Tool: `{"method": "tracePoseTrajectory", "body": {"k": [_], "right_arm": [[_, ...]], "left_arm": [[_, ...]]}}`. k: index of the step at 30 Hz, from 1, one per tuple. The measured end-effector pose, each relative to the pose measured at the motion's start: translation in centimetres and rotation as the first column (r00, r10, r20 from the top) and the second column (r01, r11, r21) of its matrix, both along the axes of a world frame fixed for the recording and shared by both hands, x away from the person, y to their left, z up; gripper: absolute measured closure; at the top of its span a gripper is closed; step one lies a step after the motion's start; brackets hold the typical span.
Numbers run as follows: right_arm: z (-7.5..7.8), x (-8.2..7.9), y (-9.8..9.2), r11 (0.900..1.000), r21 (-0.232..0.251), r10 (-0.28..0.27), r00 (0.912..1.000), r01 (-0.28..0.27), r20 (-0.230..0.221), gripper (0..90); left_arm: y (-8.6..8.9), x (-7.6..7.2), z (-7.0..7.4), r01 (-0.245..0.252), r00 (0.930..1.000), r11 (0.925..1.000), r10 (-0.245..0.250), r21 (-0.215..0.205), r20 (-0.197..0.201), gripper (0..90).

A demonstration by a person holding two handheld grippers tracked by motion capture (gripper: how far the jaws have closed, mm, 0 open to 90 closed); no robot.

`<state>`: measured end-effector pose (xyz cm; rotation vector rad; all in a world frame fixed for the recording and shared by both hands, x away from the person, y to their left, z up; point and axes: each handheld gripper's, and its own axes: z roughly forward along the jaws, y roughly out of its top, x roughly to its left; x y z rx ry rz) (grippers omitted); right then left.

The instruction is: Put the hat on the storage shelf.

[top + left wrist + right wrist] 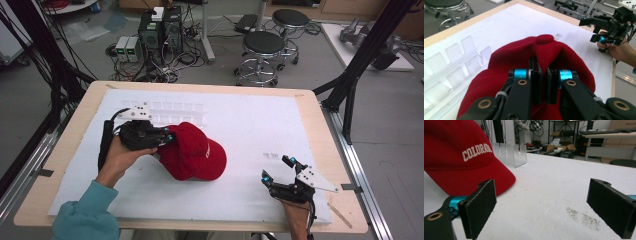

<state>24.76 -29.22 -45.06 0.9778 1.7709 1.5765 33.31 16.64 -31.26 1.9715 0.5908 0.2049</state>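
Note:
A red baseball cap with white "COLORADO" lettering lies left of centre on the white mat, its brim toward the right. My left gripper comes in from the left and is shut on the back of the cap's crown; in the left gripper view its pads pinch a fold of red cloth just below the top button. My right gripper rests low over the mat near the front right, open, with nothing between its pads. The right gripper also appears far off in the left gripper view.
A clear acrylic rack with slots stands on the mat behind the cap, close to the left gripper. The white mat covers a wooden table. Stools and computer boxes stand on the floor beyond the far edge.

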Motion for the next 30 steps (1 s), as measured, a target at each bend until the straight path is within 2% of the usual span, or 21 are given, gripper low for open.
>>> {"method": "tracePoseTrajectory", "body": {"k": [2,4,9,16,23,27,30], "right_arm": [[0.0,0.0,0.0,1.000,-0.003,0.004,0.9999,-0.004,-0.011,7.8],[0.2,0.1,0.1,1.000,-0.002,0.011,0.9999,-0.011,-0.003,7.8],[1.6,0.4,0.7,0.999,0.008,0.047,0.9989,-0.047,0.002,7.8],[4.1,1.4,2.7,0.991,-0.038,0.128,0.9917,-0.128,0.010,7.8],[6.5,2.8,5.4,0.971,-0.064,0.230,0.9733,-0.229,0.001,7.9],[7.7,3.9,6.9,0.956,-0.084,0.279,0.9599,-0.280,-0.027,7.8],[8.5,4.8,8.2,0.940,-0.098,0.323,0.9452,-0.326,-0.050,7.9]], "left_arm": [[0.3,0.1,0.3,0.004,1.0000,1.0000,-0.004,-0.002,0.002,85.5],[0.5,0.1,0.4,0.004,1.0000,1.0000,-0.004,0.002,0.004,85.5],[0.7,0.3,0.5,0.008,1.0000,0.9999,-0.008,0.006,0.004,85.5],[0.8,0.5,0.7,0.018,0.9998,0.9998,-0.018,0.005,0.002,85.5],[0.9,0.6,0.8,0.024,0.9997,0.9996,-0.024,0.013,-0.001,85.5],[1.0,0.7,1.2,0.032,0.9995,0.9992,-0.032,0.023,0.004,85.5],[0.9,0.7,1.5,0.040,0.9992,0.9988,-0.040,0.029,0.006,85.5]]}}
